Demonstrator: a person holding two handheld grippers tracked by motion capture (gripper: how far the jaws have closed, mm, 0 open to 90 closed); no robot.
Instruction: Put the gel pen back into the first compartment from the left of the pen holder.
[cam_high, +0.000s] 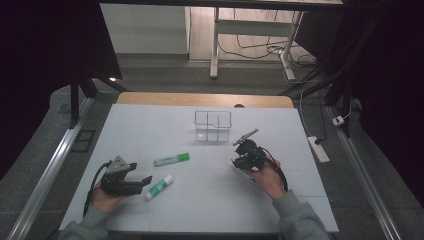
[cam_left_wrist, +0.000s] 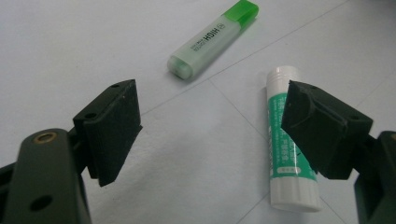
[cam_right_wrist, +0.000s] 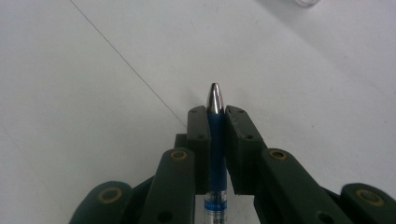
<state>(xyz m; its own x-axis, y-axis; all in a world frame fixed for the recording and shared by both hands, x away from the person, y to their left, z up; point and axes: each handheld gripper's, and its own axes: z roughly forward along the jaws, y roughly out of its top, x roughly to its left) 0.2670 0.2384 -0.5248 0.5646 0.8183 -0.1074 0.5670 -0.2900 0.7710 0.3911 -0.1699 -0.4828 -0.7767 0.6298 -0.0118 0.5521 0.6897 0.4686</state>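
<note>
Right gripper (cam_right_wrist: 216, 122) was clamped on a blue pen (cam_right_wrist: 215, 140), right of centre on the table (cam_high: 300, 165). Step judged: pen picked; next calls for carrying it to the clear organizer (cam_high: 213, 126) at the far middle (compartments looked empty). Left gripper (cam_left_wrist: 212, 128) stood wide beside the glue stick (cam_left_wrist: 286, 154); highlighter (cam_left_wrist: 212, 39) farther.

Dim room w/ grey carpet floor (cam_high: 165, 80), white desk frame (cam_high: 215, 45) at back w/ loose cables (cam_high: 260, 47), power strip (cam_high: 318, 149) on right, white-topped table (cam_high: 150, 125) w/ wooden edge.
</note>
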